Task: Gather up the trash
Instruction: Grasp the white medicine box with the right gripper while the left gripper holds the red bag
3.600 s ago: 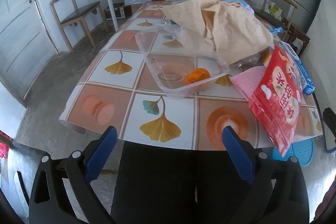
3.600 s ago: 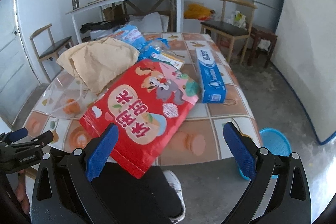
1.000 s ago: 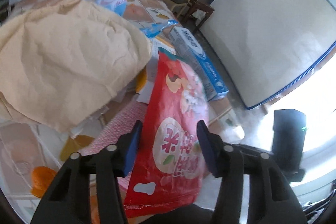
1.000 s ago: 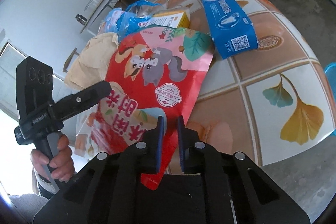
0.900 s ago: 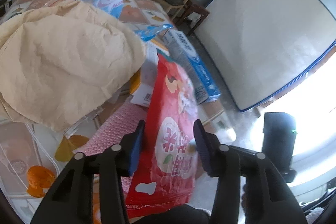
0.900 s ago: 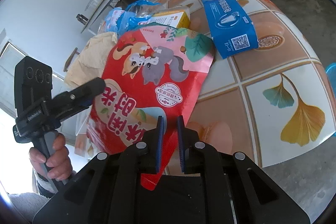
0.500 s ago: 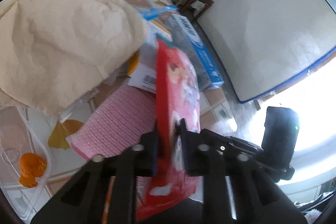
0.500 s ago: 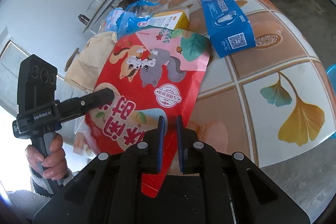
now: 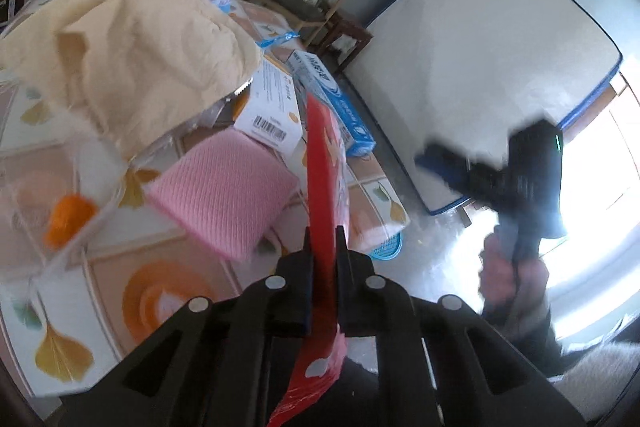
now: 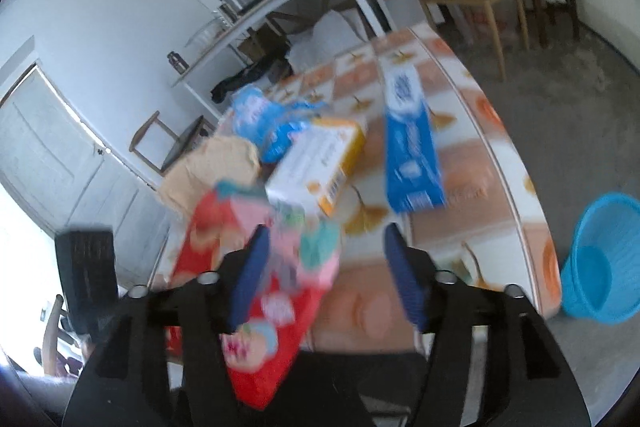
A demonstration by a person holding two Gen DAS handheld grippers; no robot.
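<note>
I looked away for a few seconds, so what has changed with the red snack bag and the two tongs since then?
The left tongs closed on the red snack bag, lifting it edge-on. The right tongs let go and now stand open. The blue box and the beige paper bag stayed put.

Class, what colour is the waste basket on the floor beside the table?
Bright blue; the basket shows best in the right wrist view.

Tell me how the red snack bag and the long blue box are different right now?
The red snack bag is soft and floppy; the long blue box is stiff with straight edges. The bag is held up edge-on, pinched in the left gripper, while the box lies flat on the table with nothing touching it. The right gripper is open. Both are printed packaging.
</note>
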